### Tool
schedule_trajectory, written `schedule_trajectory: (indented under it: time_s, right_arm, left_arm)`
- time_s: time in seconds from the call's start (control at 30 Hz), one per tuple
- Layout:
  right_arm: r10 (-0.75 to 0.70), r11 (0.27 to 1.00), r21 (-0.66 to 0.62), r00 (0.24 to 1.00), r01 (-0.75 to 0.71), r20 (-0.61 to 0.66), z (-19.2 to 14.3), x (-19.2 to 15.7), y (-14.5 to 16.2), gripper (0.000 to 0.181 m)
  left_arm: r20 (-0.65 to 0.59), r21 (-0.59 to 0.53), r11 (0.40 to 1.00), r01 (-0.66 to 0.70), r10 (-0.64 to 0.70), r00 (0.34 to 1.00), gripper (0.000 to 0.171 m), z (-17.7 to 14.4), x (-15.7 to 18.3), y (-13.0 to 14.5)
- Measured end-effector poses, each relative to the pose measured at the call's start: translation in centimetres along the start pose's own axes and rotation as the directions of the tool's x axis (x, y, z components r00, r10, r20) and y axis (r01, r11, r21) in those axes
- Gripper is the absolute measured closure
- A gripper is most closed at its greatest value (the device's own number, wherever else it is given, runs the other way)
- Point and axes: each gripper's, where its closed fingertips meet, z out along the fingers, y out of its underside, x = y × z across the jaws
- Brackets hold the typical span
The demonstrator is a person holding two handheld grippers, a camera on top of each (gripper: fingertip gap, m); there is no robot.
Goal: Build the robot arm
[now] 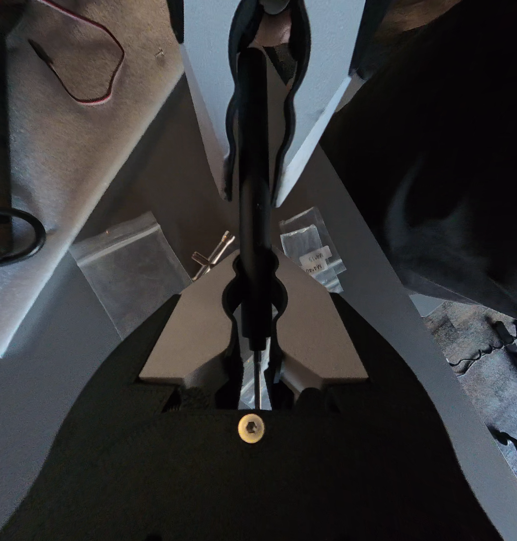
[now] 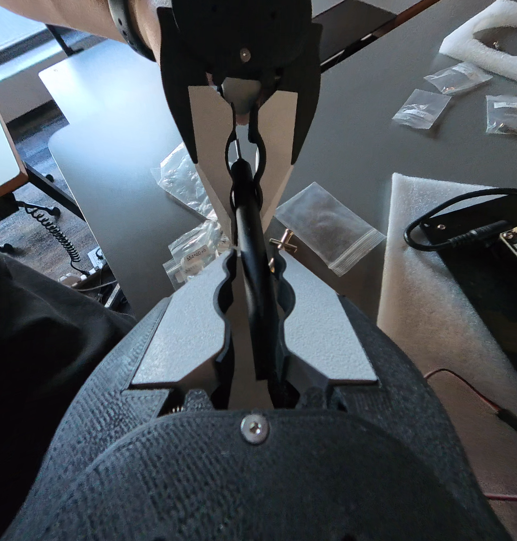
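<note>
**Both hand-held grippers clamp one screwdriver, end to end**

A slim black-handled screwdriver with a thin steel shaft (image 1: pixel 255 222) spans the two tools above the dark grey counter (image 2: pixel 354 123). The left hand-held gripper (image 1: pixel 256 263) pinches its shaft end; the right hand-held gripper (image 2: pixel 256 263) is clamped on its butt. Its long axis runs straight from one to the other. Only the right view shows the white foam sheet (image 2: pixel 421 292).

A slim matte-black screwdriver with a thin bare-steel shaft (image 1: pixel 253 254) (image 2: pixel 250 263) hangs above the grey bench (image 2: pixel 354 123), gripped at both ends: the left gripper (image 1: pixel 255 285) near the shaft, the right gripper (image 2: pixel 256 288) at the handle's butt.
</note>
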Motion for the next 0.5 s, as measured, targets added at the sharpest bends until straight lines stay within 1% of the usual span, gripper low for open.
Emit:
schedule_trajectory:
  time_s: [0.1,0.13,0.2,0.27,0.33,0.4,0.43,0.47,0.5]
  right_arm:
    - [-0.013,0.998,0.058,1.0,0.014,-0.021,-0.3,-0.2,-0.1,0.151]
    - [-0.011,0.995,0.1,0.999,0.015,-0.042,-0.6,0.1,-0.4,0.144]
    - [0.014,0.977,0.215,0.997,0.002,-0.073,-1.8,0.5,-1.4,0.137]
    - [0.03,0.932,0.362,0.997,-0.003,-0.069,-3.5,0.6,-2.7,0.136]
    - [0.049,0.894,0.446,0.999,-0.037,-0.017,-4.3,0.5,-3.0,0.137]
    - [0.073,0.862,0.495,0.994,-0.105,0.083,-4.0,-0.2,-3.4,0.136]
    - [0.068,0.842,0.523,0.988,-0.132,0.14,-3.8,-0.9,-4.1,0.136]
    - [0.051,0.819,0.557,0.985,-0.137,0.167,-3.7,-1.3,-5.1,0.137]
    - [0.028,0.795,0.595,0.987,-0.117,0.157,-3.8,-1.3,-6.1,0.138]
  left_arm:
    - [0.009,0.038,0.999,0.01,-0.01,1.0,0.161,-0.9,0.2,0.2]
    - [0.013,0.051,0.999,0.017,-0.018,1.0,0.161,-1.4,0.2,0.2]
    - [0.024,0.08,0.997,0.021,-0.023,0.999,0.161,-2.2,0.1,0.2]
    - [0.026,0.106,0.994,0.021,-0.024,0.999,0.161,-3.1,0.3,0.0]
    - [0.015,0.168,0.985,0.031,-0.034,0.999,0.161,-4.3,0.7,-1.0]
    - [-0.016,0.228,0.972,0.052,-0.049,0.999,0.161,-5.3,1.3,-2.2]
    - [-0.02,0.239,0.97,0.053,-0.05,0.999,0.161,-5.6,1.5,-2.6]
    - [-0.015,0.24,0.97,0.044,-0.042,0.999,0.161,-5.8,1.6,-3.0]
    - [-0.006,0.237,0.971,0.032,-0.032,0.999,0.161,-5.8,1.6,-3.2]
